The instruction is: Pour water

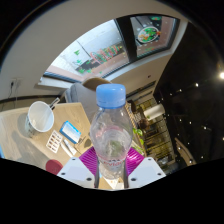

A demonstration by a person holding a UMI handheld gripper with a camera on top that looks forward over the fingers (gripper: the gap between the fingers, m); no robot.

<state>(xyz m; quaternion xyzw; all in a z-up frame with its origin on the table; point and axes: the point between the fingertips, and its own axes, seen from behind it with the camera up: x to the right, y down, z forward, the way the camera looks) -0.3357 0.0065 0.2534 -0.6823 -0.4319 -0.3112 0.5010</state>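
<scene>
A clear plastic water bottle [111,135] with a light blue cap [111,96] stands upright between my fingers. My gripper [112,168] is shut on the bottle's lower body, with the purple pads [89,160] pressed against both of its sides. The bottle is lifted above a wooden table [22,132]. A white cup [41,116] sits on that table to the left, beyond the fingers. The view is tilted, so the room leans behind the bottle.
On the table left of the bottle lie a small blue-and-white packet [70,132], a pinkish patterned item [54,143] and a pink round thing [55,165]. A window [90,50] and a wall picture [149,33] show above. Dark furniture stands to the right.
</scene>
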